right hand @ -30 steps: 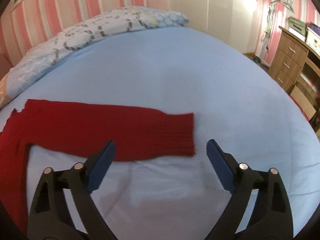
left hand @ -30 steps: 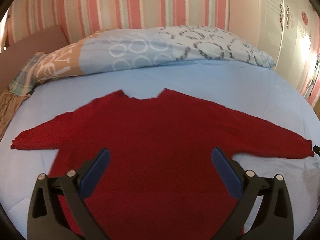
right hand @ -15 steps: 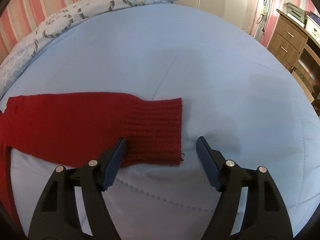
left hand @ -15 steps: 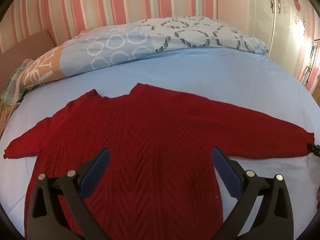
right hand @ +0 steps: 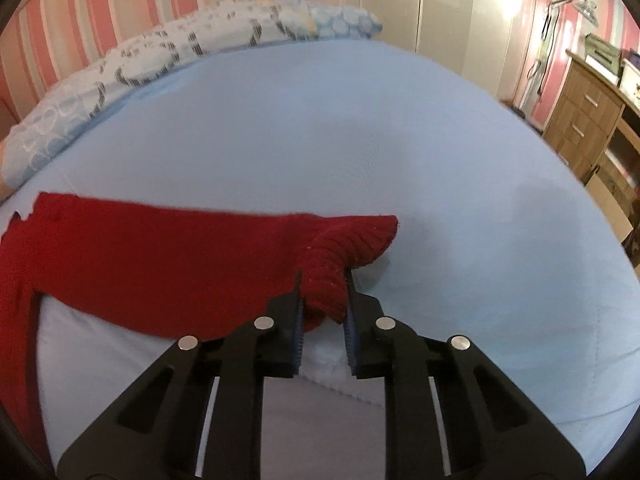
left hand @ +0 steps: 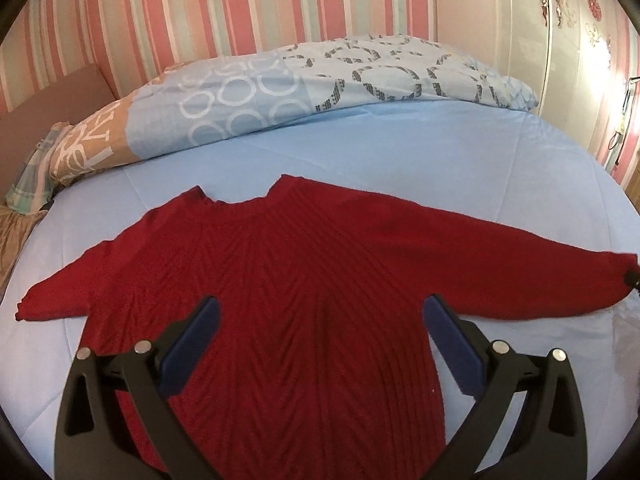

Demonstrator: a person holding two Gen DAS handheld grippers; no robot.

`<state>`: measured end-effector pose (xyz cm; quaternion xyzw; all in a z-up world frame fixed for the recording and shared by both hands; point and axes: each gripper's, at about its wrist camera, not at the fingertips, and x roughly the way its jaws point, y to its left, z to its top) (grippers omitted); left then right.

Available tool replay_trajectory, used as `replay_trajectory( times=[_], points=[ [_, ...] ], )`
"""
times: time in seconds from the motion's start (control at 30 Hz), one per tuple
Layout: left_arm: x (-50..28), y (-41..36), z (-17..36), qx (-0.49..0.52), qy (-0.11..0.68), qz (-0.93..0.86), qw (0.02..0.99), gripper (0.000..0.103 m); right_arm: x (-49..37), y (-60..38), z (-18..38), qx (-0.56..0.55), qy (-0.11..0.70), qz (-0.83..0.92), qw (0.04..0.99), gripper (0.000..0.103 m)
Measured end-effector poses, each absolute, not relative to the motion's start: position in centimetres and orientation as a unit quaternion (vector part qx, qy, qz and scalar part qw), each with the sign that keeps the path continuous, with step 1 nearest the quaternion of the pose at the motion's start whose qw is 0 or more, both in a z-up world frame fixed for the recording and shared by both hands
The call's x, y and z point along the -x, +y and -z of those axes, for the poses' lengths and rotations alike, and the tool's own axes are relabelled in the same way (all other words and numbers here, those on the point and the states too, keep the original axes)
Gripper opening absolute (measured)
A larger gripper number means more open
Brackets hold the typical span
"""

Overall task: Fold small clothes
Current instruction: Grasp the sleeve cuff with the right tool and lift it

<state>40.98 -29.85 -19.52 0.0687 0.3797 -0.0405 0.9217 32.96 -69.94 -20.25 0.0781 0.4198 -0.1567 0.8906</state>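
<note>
One sweater cuff [right hand: 326,276] sits bunched between the closing right tool [right hand: 323,280].

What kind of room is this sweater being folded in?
Most likely a bedroom. The red sweater lies spread on a bed with a light blue sheet, patterned pillows line its far edge below pink striped wallpaper, and a wooden chest of drawers stands to one side.

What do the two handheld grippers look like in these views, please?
Both look alike. The left gripper and the right gripper each have two matte black plastic fingers with cut-out openings, round silver pins at the pivots, and flat dark blue pads on the inner faces. No cables, markings, hands or sleeves show.
</note>
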Motion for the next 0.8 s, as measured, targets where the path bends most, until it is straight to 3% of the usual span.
replay_trajectory(
  times=[0.33, 0.8],
  points=[
    [-41.7, -26.5, 17.9, -0.066, 0.379, 0.026, 0.923, 0.101, -33.3, -64.4, 15.1, -0.039, 0.391, 0.144, 0.908, 0.015],
    [-43.3, -15.1, 15.7, -0.034, 0.373, -0.031, 0.927, 0.101, -39.6, -49.8, 12.8, 0.015, 0.396, 0.078, 0.915, 0.015]
  ],
)
